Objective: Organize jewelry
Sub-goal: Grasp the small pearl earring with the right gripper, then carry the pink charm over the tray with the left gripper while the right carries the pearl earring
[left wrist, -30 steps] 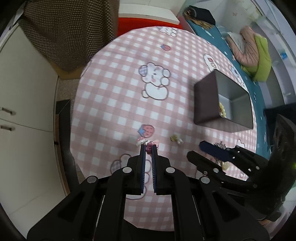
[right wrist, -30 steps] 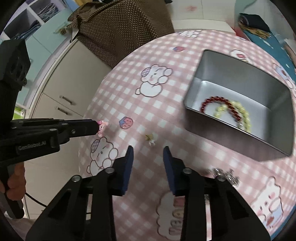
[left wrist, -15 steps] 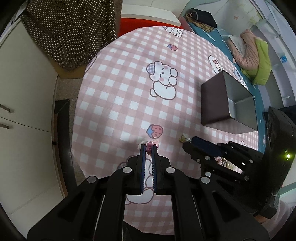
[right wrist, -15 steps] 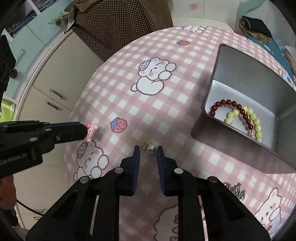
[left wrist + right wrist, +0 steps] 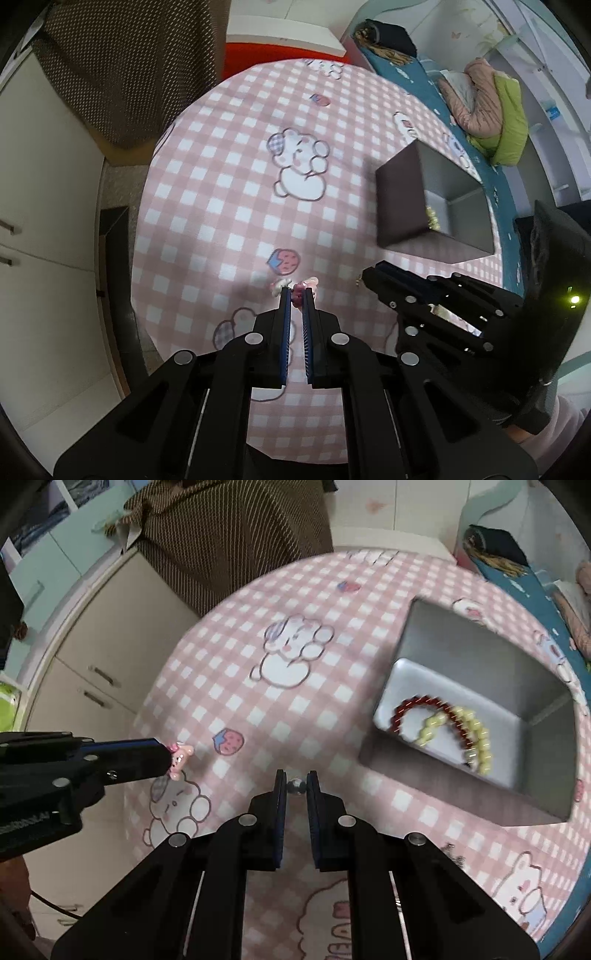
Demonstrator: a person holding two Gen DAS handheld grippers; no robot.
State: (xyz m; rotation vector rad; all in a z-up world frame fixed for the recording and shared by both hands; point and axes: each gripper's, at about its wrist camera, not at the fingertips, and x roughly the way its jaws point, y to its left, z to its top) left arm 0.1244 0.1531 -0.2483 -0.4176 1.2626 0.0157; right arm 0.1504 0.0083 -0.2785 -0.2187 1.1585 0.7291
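Note:
My left gripper is shut on a small pink bear charm, held just above the pink checked tablecloth; the charm also shows in the right wrist view at the left fingertips. My right gripper is closed around a small pearl earring on the cloth. The grey metal box stands to the right and holds a red bead bracelet and a yellow bead bracelet. The box also shows in the left wrist view.
A silver chain piece lies on the cloth right of my right gripper. The round table drops off at its left edge beside white cabinets. A brown dotted chair stands behind the table.
My right gripper moved forward to the pearl earring and narrowed from open to closed around it. My left gripper kept the pink charm and stayed near the strawberry print.

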